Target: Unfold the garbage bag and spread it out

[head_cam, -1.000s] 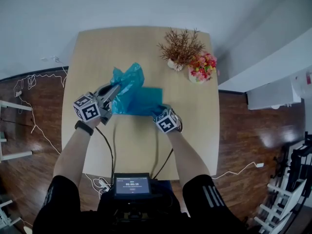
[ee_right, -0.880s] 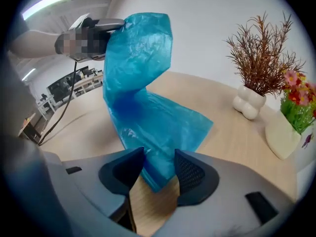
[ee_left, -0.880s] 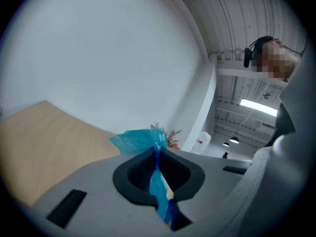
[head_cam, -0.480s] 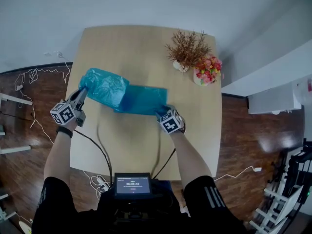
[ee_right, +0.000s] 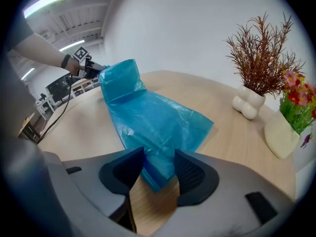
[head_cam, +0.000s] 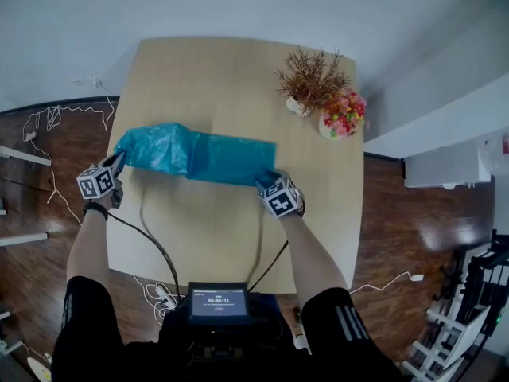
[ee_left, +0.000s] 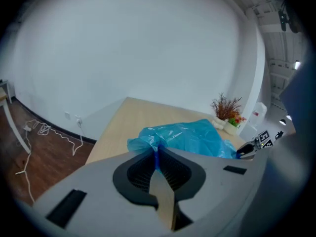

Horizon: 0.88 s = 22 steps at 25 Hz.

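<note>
The blue garbage bag (head_cam: 199,156) lies drawn out in a long strip across the wooden table (head_cam: 231,78). My left gripper (head_cam: 119,159) is at the table's left edge, shut on the bag's bunched left end (ee_left: 187,137), and a thin fold of film is pinched between its jaws (ee_left: 157,154). My right gripper (head_cam: 266,180) rests at the bag's right end with its jaws wide apart. In the right gripper view the folded corner of the bag (ee_right: 148,117) lies between the open jaws (ee_right: 159,164) on the tabletop, with a gap beside the right pad.
A white vase of dried twigs (head_cam: 306,82) and a vase of pink flowers (head_cam: 342,114) stand at the table's far right. A small screen (head_cam: 219,301) sits at my waist, with cables running over the table's near edge. Wooden floor surrounds the table.
My left gripper has swung left and down to the table's left edge, pulling the bunched bag out into a long flat strip. The right gripper has stayed put.
</note>
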Each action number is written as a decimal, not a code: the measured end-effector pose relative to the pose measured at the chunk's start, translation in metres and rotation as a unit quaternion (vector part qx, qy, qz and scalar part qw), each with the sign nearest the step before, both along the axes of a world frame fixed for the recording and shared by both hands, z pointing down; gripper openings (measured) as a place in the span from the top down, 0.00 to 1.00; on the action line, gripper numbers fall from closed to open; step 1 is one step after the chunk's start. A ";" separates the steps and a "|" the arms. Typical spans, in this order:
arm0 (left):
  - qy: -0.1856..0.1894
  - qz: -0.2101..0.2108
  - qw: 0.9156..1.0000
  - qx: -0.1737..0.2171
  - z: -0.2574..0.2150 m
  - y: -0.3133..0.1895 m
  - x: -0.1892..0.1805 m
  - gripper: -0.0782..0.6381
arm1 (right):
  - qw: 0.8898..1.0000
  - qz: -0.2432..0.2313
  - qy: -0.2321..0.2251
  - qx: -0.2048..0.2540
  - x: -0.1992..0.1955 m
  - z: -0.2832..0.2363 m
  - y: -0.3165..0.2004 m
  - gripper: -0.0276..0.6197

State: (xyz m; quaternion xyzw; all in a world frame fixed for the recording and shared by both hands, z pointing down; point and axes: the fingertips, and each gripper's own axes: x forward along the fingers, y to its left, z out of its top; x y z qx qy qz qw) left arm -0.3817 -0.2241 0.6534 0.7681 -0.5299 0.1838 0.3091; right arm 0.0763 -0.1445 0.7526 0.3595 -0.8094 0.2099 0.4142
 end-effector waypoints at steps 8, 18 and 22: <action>-0.098 -0.002 0.992 -0.082 0.043 0.015 -0.036 0.76 | 1.000 -0.003 0.002 -0.002 0.000 0.000 0.002 0.63; -0.263 0.006 0.946 -0.189 0.086 0.038 -0.074 0.52 | 1.000 -0.004 0.003 -0.006 0.002 0.004 0.001 0.63; -0.300 0.020 0.933 -0.195 0.092 0.041 -0.073 0.52 | 1.000 -0.006 0.007 -0.006 0.001 0.001 0.002 0.63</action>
